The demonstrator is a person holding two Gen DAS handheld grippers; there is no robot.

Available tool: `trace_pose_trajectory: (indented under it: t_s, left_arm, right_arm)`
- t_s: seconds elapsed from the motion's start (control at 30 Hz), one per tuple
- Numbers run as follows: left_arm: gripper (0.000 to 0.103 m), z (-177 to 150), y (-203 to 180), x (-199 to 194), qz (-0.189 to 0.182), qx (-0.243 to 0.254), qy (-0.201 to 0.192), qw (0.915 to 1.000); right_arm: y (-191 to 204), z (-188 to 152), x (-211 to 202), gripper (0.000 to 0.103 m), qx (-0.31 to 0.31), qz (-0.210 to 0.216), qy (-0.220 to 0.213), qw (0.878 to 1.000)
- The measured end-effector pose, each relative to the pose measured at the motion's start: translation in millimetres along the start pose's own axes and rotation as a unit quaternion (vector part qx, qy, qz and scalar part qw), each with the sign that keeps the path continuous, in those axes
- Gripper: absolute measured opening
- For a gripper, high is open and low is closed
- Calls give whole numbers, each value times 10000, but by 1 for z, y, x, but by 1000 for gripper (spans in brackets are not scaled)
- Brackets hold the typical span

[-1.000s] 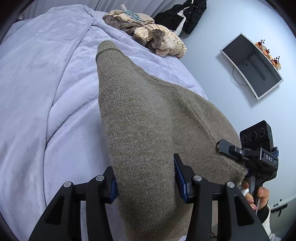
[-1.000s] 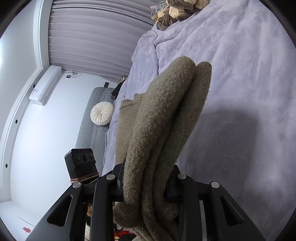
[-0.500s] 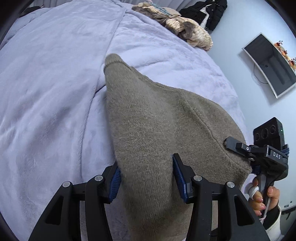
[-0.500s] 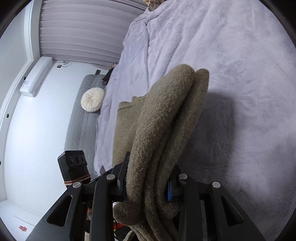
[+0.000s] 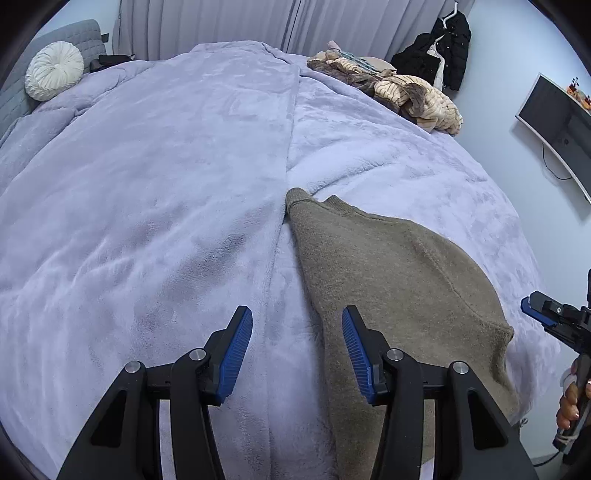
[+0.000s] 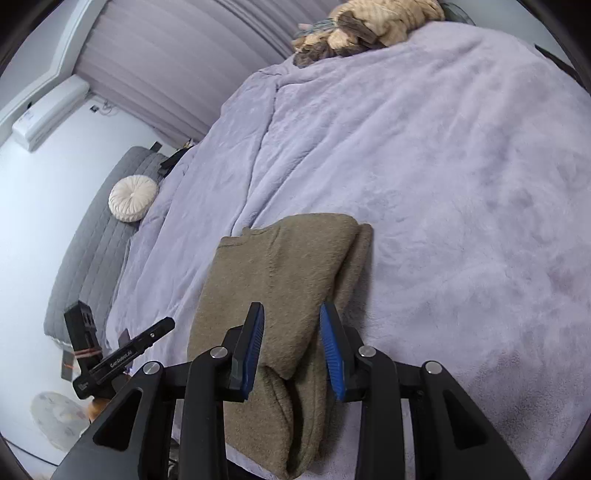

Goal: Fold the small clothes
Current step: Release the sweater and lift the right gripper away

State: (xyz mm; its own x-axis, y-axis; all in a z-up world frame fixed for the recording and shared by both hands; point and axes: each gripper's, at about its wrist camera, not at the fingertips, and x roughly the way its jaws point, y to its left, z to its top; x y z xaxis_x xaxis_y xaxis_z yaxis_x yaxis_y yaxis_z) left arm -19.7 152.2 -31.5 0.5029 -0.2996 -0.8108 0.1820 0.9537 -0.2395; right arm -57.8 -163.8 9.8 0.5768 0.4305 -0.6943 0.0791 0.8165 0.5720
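Note:
A folded olive-brown knit sweater [image 5: 399, 266] lies flat on the lavender blanket near the bed's front edge; it also shows in the right wrist view [image 6: 284, 280]. My left gripper [image 5: 297, 350] is open and empty, its right finger over the sweater's left edge, its left finger over bare blanket. My right gripper [image 6: 291, 347] is open above the sweater's near end, jaws apart and holding nothing. The right gripper also shows at the right edge of the left wrist view [image 5: 554, 321].
A pile of unfolded clothes [image 5: 402, 92] sits at the bed's far right corner, also in the right wrist view [image 6: 369, 26]. A round white cushion [image 5: 53, 70] rests by the grey headboard. A dark jacket [image 5: 443, 48] hangs on the wall. A monitor [image 5: 557, 125] is mounted at right.
Both grippers let go of the sweater and opened. The sweater, held up before, now lies flat on the blanket. Both grippers pulled back a little.

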Motion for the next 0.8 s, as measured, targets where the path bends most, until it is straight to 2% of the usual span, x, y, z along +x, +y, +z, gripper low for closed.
trace_pose_trajectory:
  t_s: [0.17,0.33,0.47,0.63,0.8]
  left_arm:
    - [52,-13,-28,7,122,299,143,9994]
    - [53,-29,-39,12,205,437,156,9987]
    - [53,-34,-40,12,205,443,163,9987]
    - [54,-36,-41,12,148,404,191,9989]
    - [54,-35,-43,11,256,451,173,9985]
  right_arm:
    - [48,-14,3,35,-1061,-378,-39,9936]
    - [65,-34,19,35,-1641,-869,188,9824]
    - [42,-44,31,35,-1507,-1181,373,9808]
    - [-2,-55,39,35,-811,-1127,599,9885]
    - [-5,-65,29,38,-766,-1142,590,9887]
